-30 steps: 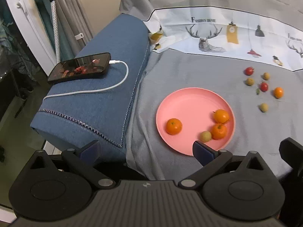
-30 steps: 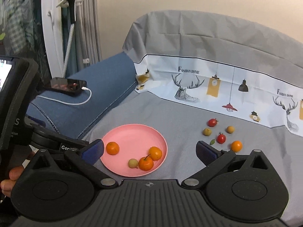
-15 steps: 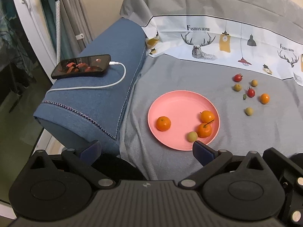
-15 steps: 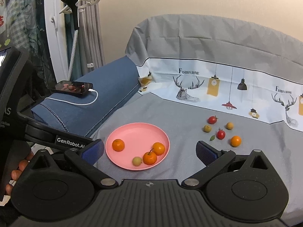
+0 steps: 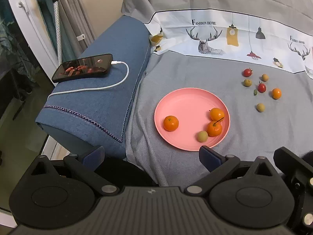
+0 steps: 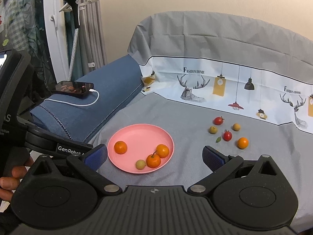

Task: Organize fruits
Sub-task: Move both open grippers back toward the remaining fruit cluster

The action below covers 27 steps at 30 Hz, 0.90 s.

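Note:
A pink plate (image 5: 185,105) (image 6: 137,135) lies on the grey cloth and holds three oranges (image 5: 171,123) (image 6: 120,147) and a small yellow-green fruit (image 5: 202,136) (image 6: 140,164). To its right, loose on the cloth, lie two red tomatoes (image 5: 247,72) (image 6: 218,120), an orange (image 5: 276,93) (image 6: 242,142) and several small yellow-green fruits (image 5: 260,107) (image 6: 213,129). My left gripper (image 5: 151,154) is open and empty, near the plate's front edge. My right gripper (image 6: 154,155) is open and empty, held back above the front of the cloth.
A blue padded armrest (image 5: 101,98) (image 6: 101,101) on the left carries a phone (image 5: 83,67) (image 6: 74,87) with a white charging cable. A printed white cloth band (image 5: 225,37) runs along the back. The left gripper's body (image 6: 17,117) shows at the right view's left edge.
Both grippers have drawn back and risen a little, so the plate and fruits look smaller and farther. The fruits have not moved. Both grippers stay open.

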Available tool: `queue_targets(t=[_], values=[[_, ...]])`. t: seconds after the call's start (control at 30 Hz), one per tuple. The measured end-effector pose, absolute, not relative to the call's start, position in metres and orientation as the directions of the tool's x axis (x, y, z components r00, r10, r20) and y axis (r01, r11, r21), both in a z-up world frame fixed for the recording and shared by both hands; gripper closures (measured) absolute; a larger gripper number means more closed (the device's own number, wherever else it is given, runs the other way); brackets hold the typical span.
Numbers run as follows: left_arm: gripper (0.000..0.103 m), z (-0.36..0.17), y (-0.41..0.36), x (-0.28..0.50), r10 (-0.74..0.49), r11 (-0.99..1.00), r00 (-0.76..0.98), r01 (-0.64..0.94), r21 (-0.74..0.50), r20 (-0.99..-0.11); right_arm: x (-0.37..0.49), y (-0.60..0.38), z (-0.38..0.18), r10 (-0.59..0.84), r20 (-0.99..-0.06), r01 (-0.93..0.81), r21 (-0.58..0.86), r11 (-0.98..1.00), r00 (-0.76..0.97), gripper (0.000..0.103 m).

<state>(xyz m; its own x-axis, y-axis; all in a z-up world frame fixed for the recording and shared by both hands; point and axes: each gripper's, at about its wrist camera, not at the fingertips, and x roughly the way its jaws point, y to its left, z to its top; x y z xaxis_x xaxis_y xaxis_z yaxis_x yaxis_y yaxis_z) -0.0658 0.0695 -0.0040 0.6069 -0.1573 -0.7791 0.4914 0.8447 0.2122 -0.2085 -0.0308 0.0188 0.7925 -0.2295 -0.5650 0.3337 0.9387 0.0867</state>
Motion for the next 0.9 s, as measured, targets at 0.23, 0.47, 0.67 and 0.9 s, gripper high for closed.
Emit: queue_targets(t=[0.23, 0.47, 0.67, 0.9], values=[[0.0, -0.01, 0.066, -0.062, -0.144, 0.843, 0.593, 0.492, 0.216, -0.792, -0.205, -0.033, 0.016, -0.225, -0.577, 0.336, 0.093, 0.937, 0.785, 0.001], [0.0, -0.016, 0.061, -0.058, -0.128, 0.839, 0.582, 0.496, 0.226, -0.803, -0.203, -0.039, 0.009, -0.219, -0.589, 0.344, 0.107, 0.933, 0.778, 0.001], [0.0, -0.021, 0.054, -0.053, -0.112, 0.836, 0.575, 0.496, 0.236, -0.81, -0.199, -0.044, 0.004, -0.216, -0.599, 0.353, 0.12, 0.928, 0.771, 0.001], [0.0, -0.025, 0.044, -0.045, -0.113, 0.834, 0.562, 0.502, 0.229, -0.82, -0.194, -0.051, -0.002, -0.226, -0.613, 0.373, 0.122, 0.92, 0.758, 0.001]])
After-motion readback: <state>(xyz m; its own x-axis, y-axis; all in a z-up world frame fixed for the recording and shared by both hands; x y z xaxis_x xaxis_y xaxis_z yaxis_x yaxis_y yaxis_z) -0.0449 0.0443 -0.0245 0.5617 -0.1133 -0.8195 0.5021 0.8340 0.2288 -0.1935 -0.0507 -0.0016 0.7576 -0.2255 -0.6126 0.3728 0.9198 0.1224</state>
